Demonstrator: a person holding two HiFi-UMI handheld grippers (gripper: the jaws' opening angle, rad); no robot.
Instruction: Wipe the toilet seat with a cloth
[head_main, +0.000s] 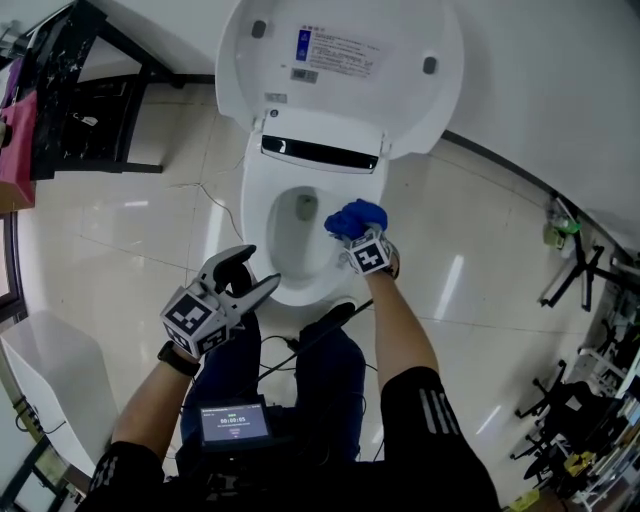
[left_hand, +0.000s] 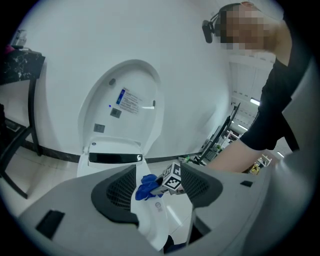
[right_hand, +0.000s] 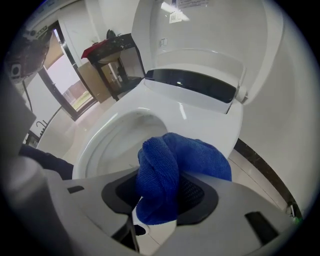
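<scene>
Blue cloth (head_main: 356, 217) is bunched between the right gripper's (head_main: 348, 236) jaws, which are clamped on it. It sits at the seat's (head_main: 256, 215) rim, just ahead of that gripper. Lid (head_main: 340, 90) stands up beyond. Left gripper (head_main: 256, 272) has its jaws apart, nothing held, near the seat's front edge, with the cloth ahead to its right.

The person wears white-striped black sleeves (head_main: 415, 395), a black wristwatch (head_main: 178, 358) and blue trousers (head_main: 340, 398).

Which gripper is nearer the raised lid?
Right. The right gripper, clamping a blue cloth, is at the seat's side below the lid; the left gripper, open, is off its front.
</scene>
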